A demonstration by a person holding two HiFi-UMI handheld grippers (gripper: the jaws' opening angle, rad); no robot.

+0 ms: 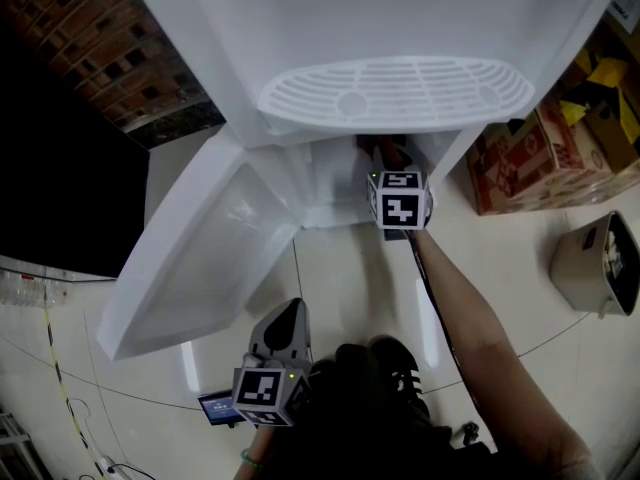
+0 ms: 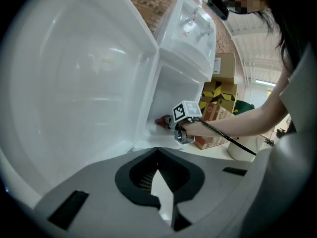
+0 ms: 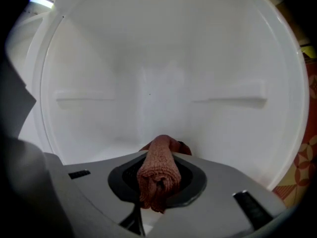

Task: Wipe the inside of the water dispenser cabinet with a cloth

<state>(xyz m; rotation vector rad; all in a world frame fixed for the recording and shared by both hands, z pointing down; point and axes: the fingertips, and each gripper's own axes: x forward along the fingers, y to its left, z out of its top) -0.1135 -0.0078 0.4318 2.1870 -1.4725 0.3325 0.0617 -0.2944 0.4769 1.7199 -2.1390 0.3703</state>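
The white water dispenser [image 1: 400,28] stands with its lower cabinet door [image 1: 200,258] swung open to the left. My right gripper [image 1: 392,168] reaches into the cabinet under the drip tray [image 1: 395,93], shut on a rolled reddish-brown cloth [image 1: 381,149]. In the right gripper view the cloth [image 3: 159,170] sticks out between the jaws of this gripper [image 3: 157,182], just short of the cabinet's white back wall [image 3: 163,83]. My left gripper [image 1: 285,320] hangs back low over the floor, shut and holding nothing. The left gripper view shows this gripper [image 2: 158,182], the open door [image 2: 74,83] and the cloth [image 2: 162,121].
Cardboard boxes [image 1: 520,158] stand right of the dispenser, with a beige bin [image 1: 598,263] on the floor nearer me. A brick wall [image 1: 90,38] is at the back left. Cables [image 1: 60,388] run along the floor at left. Shelf ledges [image 3: 84,99] line the cabinet walls.
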